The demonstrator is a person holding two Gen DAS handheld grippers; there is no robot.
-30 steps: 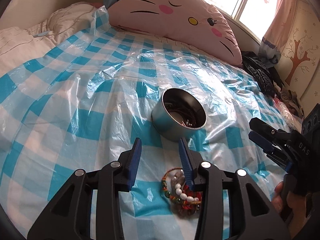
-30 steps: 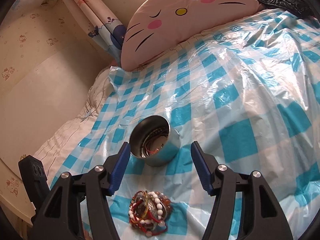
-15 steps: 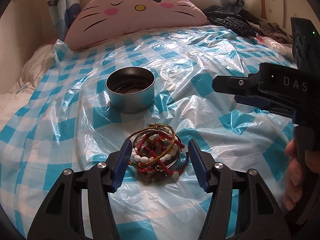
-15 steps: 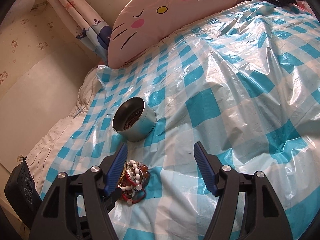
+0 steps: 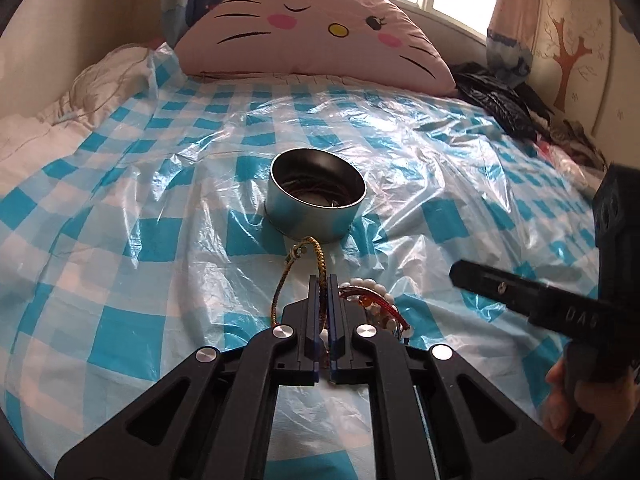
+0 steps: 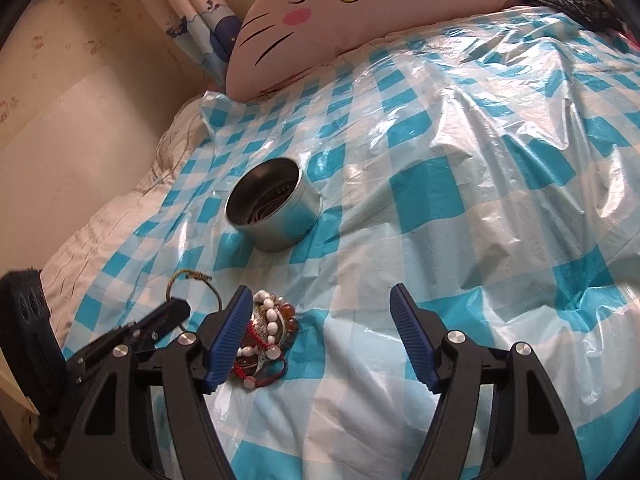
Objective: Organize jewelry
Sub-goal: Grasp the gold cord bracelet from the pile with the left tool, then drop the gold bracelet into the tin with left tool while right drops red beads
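We clamped our left fingers together on the braided yellow-brown cord bracelet; the beaded pile lay at nine o'clock of our wide-apart, empty right fingers.

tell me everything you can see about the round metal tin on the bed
The round metal tin is a short, open-topped cylinder with a dull silvery-blue wall and a dark inner side; no lid is in view. It stands upright on the blue-and-white checked plastic sheet, beyond the pile of bracelets. Coiled dark cords or bracelets lie at its bottom, too dim to tell apart. Neither gripper touches it. A braided cord bracelet, pinched by the left gripper, has its loop just short of the tin's near wall.
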